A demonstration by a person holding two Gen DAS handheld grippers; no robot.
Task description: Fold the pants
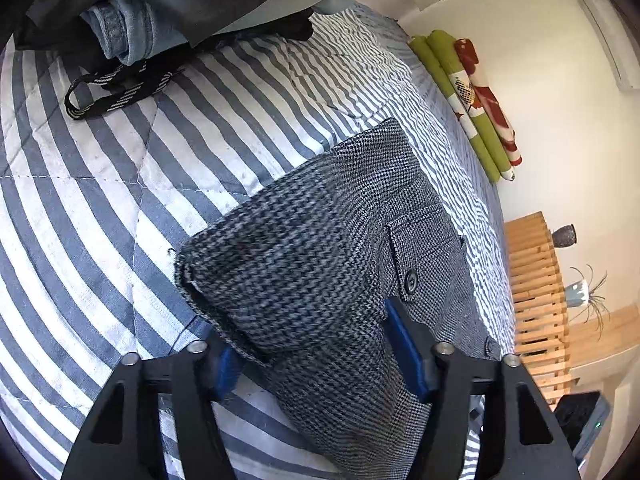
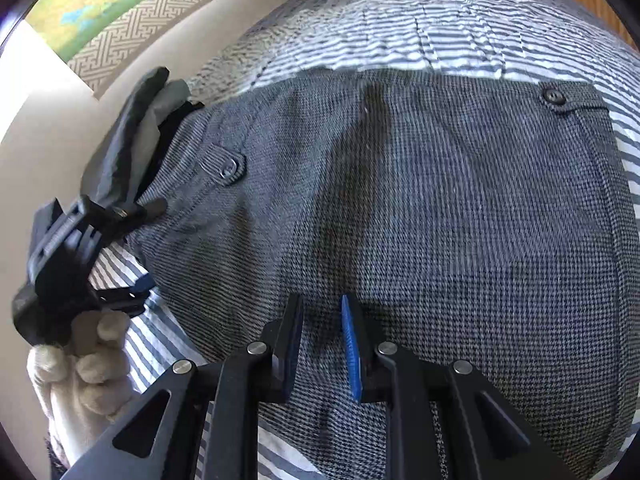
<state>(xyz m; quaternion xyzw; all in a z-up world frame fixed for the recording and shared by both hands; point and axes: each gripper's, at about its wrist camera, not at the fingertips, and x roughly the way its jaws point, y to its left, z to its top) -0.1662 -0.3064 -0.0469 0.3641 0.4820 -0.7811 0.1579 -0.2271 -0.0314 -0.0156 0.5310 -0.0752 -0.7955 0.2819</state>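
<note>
The left gripper [image 1: 316, 356], black with blue pads, is reaching in with its fingers spread wide apart on either side of a raised fold of the grey houndstooth woven pants [image 1: 320, 264], with cloth lying between the pads but not pinched; the right gripper [image 2: 322, 344], of the same build, is hovering low over the pants with its two fingers a little apart and nothing clamped, though whether the tips are pressing on the cloth cannot be told. Going from largest to smallest: the blue-and-white striped quilted bedspread [image 1: 120, 168] is carrying everything; the pants are lying across it, already doubled over at least once, the back pocket flap with its dark button [image 1: 411, 280] facing up; a heap of dark grey and blue clothes [image 1: 168, 4] is sitting at the far corner with a black-and-white patterned strap [image 1: 116, 96] trailing from it; rolled green and red printed mats [image 1: 472, 96] are resting against the white wall. In the right wrist view a white-gloved hand [image 2: 88, 364] is gripping the left tool's handle. The weave looks thick and soft, limp but with some body, so it should hold a crease and not slide much on the quilt. The likely best holds are the hem or folded edge near each corner, taking all layers at once, since a pinch in the middle would only bunch the cloth.
</note>
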